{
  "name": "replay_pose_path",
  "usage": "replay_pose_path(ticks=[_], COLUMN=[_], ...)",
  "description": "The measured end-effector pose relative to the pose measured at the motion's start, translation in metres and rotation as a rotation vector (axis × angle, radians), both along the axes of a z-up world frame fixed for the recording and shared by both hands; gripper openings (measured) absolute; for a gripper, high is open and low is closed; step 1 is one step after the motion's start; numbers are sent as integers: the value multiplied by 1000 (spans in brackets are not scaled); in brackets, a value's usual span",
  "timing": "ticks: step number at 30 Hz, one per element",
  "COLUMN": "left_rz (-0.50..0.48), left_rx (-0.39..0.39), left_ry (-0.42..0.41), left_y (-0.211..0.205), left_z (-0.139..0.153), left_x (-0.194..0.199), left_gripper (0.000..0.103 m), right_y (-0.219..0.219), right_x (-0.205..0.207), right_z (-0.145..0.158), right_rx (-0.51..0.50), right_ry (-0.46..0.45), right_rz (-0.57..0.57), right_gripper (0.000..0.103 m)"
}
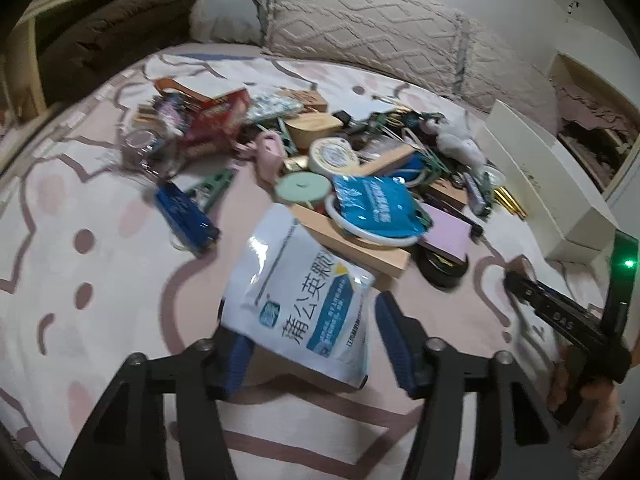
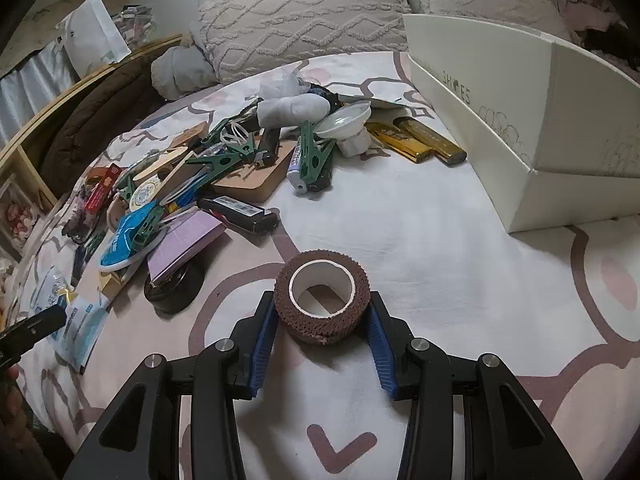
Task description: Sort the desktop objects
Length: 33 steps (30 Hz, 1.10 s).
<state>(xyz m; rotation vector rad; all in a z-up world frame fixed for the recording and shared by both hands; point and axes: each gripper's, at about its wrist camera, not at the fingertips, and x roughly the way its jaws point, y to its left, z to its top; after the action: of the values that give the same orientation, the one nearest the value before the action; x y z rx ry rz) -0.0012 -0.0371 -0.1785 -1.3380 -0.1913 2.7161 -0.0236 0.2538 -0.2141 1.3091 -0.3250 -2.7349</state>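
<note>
Right gripper [image 2: 322, 316]: both blue pads touch the brown bandage roll [image 2: 322, 302], which looks clamped, near the bed's front edge and well short of the white shoe box [image 2: 500, 128]. Left gripper [image 1: 310, 344]: jaws spread around the white sachet [image 1: 304, 300], whose far end leans on the clutter pile [image 1: 340, 168]. Risk: the soft roll may deform and slip; the slick sachet may slide out on closing.
</note>
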Motion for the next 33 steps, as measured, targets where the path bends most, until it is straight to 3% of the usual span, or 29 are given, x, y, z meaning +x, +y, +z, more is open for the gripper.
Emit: replay_pose_path(ticks=[6, 10, 14, 18, 23, 25, 28, 33], left_rz=[68, 78, 14, -141, -378, -401, -421, -420], left_rx=[-62, -106, -215, -300, -290, -314, -284, -263], left_ry=[32, 64, 141, 198, 112, 88, 32, -13], left_y=[-11, -14, -4, 10, 18, 18, 16, 15], left_z=[5, 11, 26, 32, 15, 7, -5, -17], left_x=[0, 0, -3, -8, -22, -26, -33, -38], left_gripper=[85, 91, 91, 92, 92, 92, 92, 92], right_y=[-1, -1, 0, 0, 0, 0, -1, -5], right_x=[0, 0, -1, -2, -3, -3, -3, -3], right_z=[0, 0, 0, 0, -1, -1, -1, 0], right_rx=[10, 0, -12, -27, -41, -46, -74, -48], right_ry=[0, -1, -2, -1, 3, 4, 9, 8], right_rz=[1, 1, 1, 7, 24, 25, 50, 60], right_gripper=[44, 44, 45, 49, 54, 55, 65, 68])
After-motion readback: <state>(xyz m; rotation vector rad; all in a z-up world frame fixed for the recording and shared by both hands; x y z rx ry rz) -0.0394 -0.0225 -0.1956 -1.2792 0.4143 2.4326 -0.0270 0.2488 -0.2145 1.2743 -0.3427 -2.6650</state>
